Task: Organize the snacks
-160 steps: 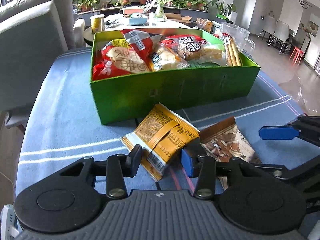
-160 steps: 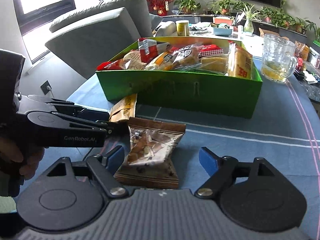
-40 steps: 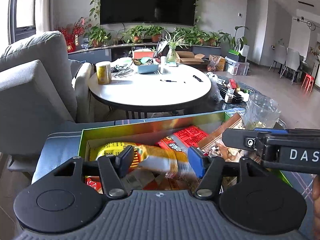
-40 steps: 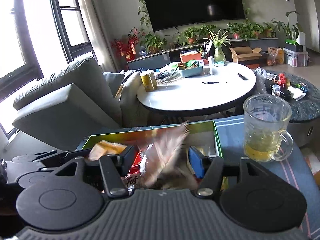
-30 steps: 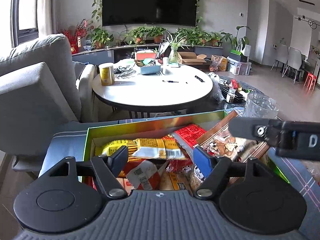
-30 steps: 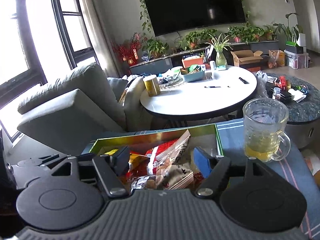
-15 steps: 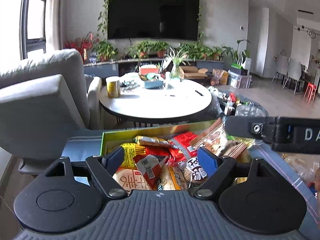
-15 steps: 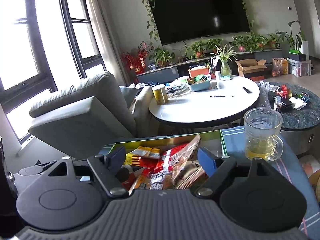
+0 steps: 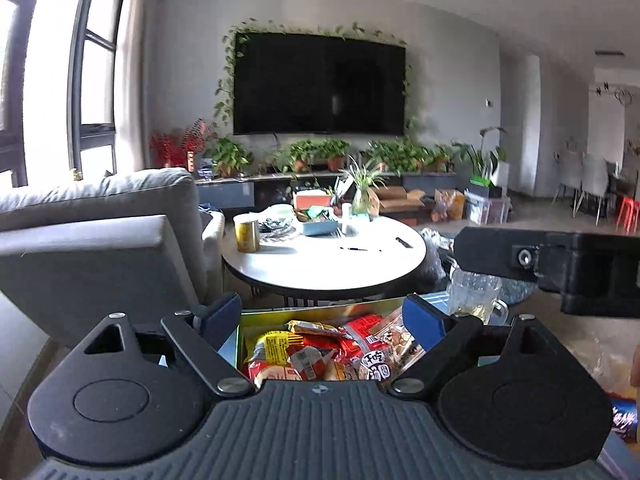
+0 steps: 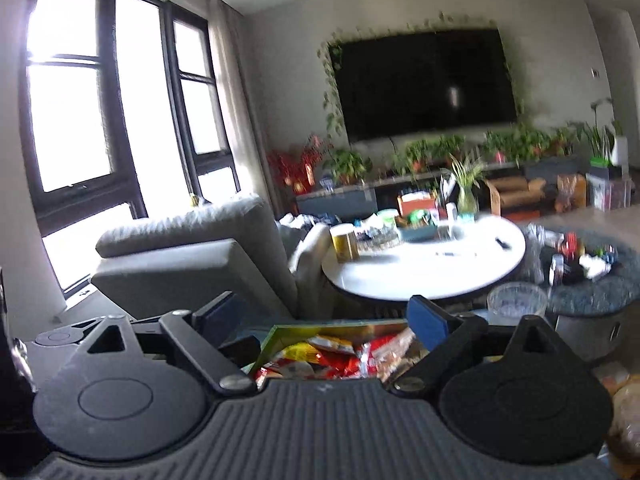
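The green snack box (image 9: 276, 317) lies low in both views, filled with several red, yellow and brown packets (image 9: 320, 354). My left gripper (image 9: 322, 314) hovers above and behind the box. Its jaws are opening, with nothing between them. My right gripper (image 10: 324, 314) stands open and empty over the same green box (image 10: 276, 334) and its packets (image 10: 340, 354). In the left wrist view the right gripper's black body (image 9: 560, 264) crosses at the right. The left gripper's black body (image 10: 68, 338) shows at the left edge of the right wrist view.
A glass mug (image 9: 474, 300) with yellowish liquid stands just right of the box. Loose packets (image 9: 622, 420) lie at the lower right. Beyond are a grey armchair (image 9: 100, 248), a round white table (image 9: 324, 260) and a wall TV (image 9: 320, 84).
Both grippers have risen and drawn back from the box, which now sits lower and smaller in view. The left jaws have spread wider. The dropped packets stay in the box.
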